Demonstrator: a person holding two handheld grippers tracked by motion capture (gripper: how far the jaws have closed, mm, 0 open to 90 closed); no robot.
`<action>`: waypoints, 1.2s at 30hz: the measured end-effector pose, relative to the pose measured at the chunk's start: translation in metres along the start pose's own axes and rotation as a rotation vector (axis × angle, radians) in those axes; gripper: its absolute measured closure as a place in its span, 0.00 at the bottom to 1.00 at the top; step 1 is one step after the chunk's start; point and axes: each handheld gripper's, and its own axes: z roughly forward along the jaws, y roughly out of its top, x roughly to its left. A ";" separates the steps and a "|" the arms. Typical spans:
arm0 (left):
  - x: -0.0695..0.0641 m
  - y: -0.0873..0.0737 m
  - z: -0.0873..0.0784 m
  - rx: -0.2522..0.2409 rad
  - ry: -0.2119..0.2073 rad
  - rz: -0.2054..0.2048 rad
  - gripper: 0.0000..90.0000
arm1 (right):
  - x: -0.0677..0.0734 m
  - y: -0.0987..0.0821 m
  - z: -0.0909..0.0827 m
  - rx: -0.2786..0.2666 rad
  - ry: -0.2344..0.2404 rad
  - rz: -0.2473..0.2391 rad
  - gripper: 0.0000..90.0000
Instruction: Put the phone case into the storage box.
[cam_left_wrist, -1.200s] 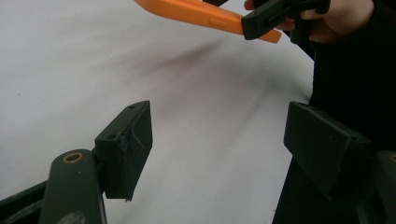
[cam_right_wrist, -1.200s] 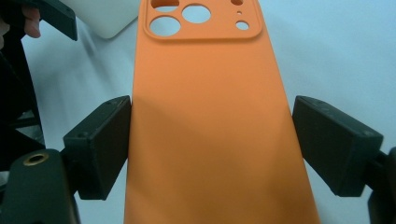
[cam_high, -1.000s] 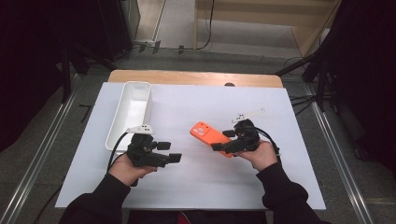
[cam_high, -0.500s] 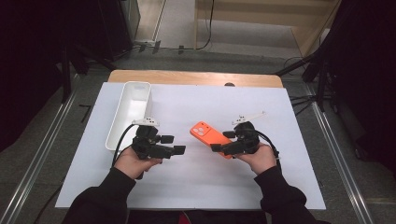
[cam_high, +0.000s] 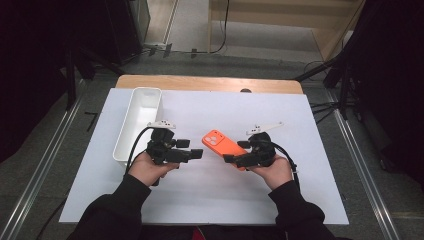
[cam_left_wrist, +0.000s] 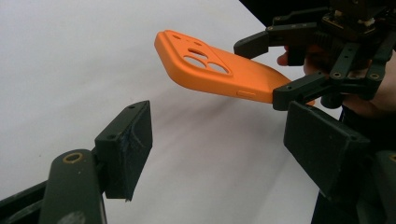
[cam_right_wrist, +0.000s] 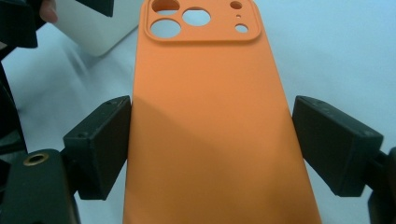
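Your table (cam_high: 300, 200) is covered by a plain white sheet, with a strip of bare wood (cam_high: 210, 83) showing along the far edge at twelve o'clock, and beyond it a grey floor (cam_high: 195, 30) runs off into a dark room with stands and trailing cables at both sides. Metal rails (cam_high: 45, 165) flank the table at nine and three o'clock. A long white bin (cam_high: 131, 134) sits on the sheet at about ten o'clock from the centre, its long side running away from you. Your right gripper (cam_high: 234, 159) holds the orange phone case (cam_high: 223, 146) just right of centre, lifted off the sheet and tilted, camera cut-outs pointing toward eleven o'clock. In the right gripper view the case (cam_right_wrist: 210, 130) lies between the two pads (the left pad touches its edge; at the right pad a thin sliver of white seems to show, so the pinch looks light), and the grip is across the case's width near its lower end. Your left gripper (cam_high: 196, 154) hovers at nine o'clock from the case, jaws spread wide with nothing between them, pointing toward it and near its end. In the left gripper view the case (cam_left_wrist: 219, 74) hangs above the white sheet (cam_left_wrist: 70, 60), apart from those open pads (cam_left_wrist: 126, 149).
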 end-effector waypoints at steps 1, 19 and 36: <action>0.000 0.001 0.001 0.000 -0.001 0.000 0.26 | 0.000 0.000 0.000 -0.009 -0.004 0.006 0.16; 0.008 0.014 0.010 0.005 0.022 -0.056 0.28 | 0.011 -0.001 0.008 -0.065 -0.053 0.080 0.16; 0.011 0.027 0.017 -0.004 0.047 -0.100 0.30 | 0.016 0.000 0.011 -0.121 -0.061 0.128 0.16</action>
